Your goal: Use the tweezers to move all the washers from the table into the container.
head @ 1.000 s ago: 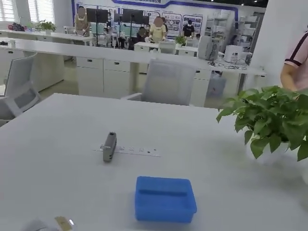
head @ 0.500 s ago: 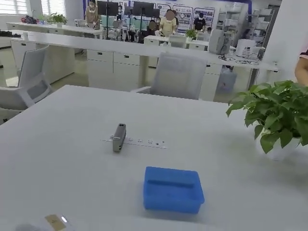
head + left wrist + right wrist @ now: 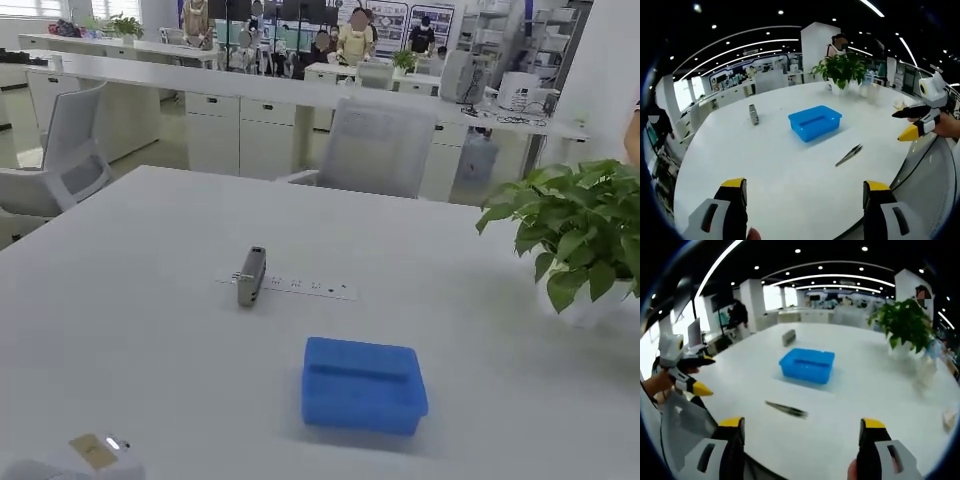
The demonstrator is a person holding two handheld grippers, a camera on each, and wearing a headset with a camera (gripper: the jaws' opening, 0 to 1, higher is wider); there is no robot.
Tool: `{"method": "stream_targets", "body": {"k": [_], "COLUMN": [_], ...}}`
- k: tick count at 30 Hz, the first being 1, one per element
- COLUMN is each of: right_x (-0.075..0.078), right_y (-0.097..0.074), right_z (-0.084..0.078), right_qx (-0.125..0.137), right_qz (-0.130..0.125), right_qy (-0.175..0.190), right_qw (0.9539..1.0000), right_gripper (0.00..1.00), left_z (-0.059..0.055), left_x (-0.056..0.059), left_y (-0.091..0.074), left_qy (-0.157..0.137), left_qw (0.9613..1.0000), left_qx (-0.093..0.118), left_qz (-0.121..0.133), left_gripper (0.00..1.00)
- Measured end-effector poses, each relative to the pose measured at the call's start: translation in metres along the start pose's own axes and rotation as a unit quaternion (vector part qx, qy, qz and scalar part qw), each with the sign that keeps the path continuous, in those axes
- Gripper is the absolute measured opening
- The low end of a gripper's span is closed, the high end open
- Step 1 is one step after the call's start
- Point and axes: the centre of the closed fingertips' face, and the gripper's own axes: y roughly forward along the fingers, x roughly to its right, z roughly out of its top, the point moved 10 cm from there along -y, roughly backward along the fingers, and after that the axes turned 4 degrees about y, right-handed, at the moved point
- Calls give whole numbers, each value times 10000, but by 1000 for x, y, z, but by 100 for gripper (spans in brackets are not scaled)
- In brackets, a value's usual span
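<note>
A blue open container [image 3: 364, 384] sits near the middle of the white table [image 3: 150, 330]. Thin metal tweezers [image 3: 849, 155] lie flat on the table between the container [image 3: 815, 121] and the near edge; the right gripper view shows the tweezers [image 3: 786, 410] in front of the container [image 3: 807, 364]. My left gripper [image 3: 804, 187] is open, held off the table edge with nothing between its fingers. My right gripper [image 3: 801, 425] is also open and holds nothing. Each shows in the other's view: the right gripper [image 3: 900, 126], the left gripper [image 3: 710, 375].
A small grey device [image 3: 251, 276] stands by a strip of sockets behind the container. A potted plant [image 3: 580, 240] stands at the table's right side. A grey chair [image 3: 370, 150] is at the far edge. People stand at desks in the background.
The head camera has shifted, so the whole picture has moved. The container and the grey device have stayed in place on the table.
</note>
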Motion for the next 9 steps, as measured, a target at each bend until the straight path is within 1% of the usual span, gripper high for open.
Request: {"method": "stream_targets", "body": {"k": [3, 6, 7, 9], "right_x": [0, 0, 1, 2], "right_y": [0, 1, 0, 0], "right_z": [0, -1, -1, -1], "right_qx": [-24, -81, -57, -48], "right_qz": [-129, -178, -220, -246], "right_qy": [-97, -164, -188, -189], "right_qw": [9999, 9997, 9996, 9995], "right_gripper": [98, 99, 99, 99], "left_z": [-1, -2, -2, -3], "left_x": [-1, -2, -2, -2], "left_y": [-1, -3, -3, -5], "left_qy": [-83, -118, -105, -71], "left_qw": [9999, 9998, 9997, 9994], "left_qx": [14, 44, 88, 100], "left_qz": [83, 147, 204, 313], "left_gripper": [99, 99, 99, 99]}}
